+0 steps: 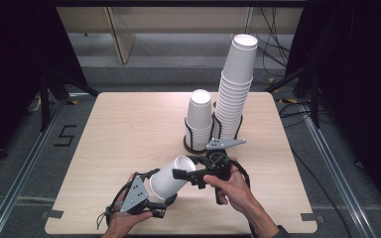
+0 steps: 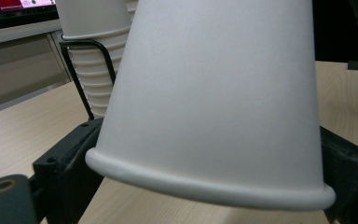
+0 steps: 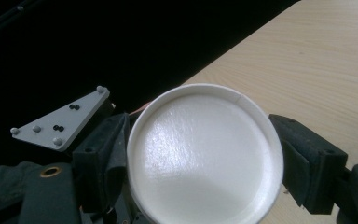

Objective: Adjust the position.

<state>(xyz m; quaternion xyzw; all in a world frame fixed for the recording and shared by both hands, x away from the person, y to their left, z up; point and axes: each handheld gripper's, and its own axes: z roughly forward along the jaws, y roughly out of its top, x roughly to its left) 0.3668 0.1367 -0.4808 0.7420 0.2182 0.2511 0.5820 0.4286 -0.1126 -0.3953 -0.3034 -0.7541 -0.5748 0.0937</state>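
A white paper cup [image 1: 166, 181] hangs tilted just above the front of the wooden table [image 1: 124, 124], held between both grippers. My left gripper [image 1: 158, 190] comes from the lower left, and its jaws press the cup's sides near the rolled rim [image 2: 205, 186]. From the right, my right gripper [image 1: 184, 167] has its jaws against the narrow base end. In the right gripper view the recessed round base [image 3: 205, 154] faces the camera between the two black jaws. The left gripper view shows the cup wall [image 2: 214, 93] narrowing away from me.
Behind the cup stand a short stack of paper cups [image 1: 199, 116] and a tall leaning stack [image 1: 235, 84], each in a black wire holder [image 1: 193, 144]. The short stack also shows in the left gripper view [image 2: 95, 70]. Bare tabletop lies to the left.
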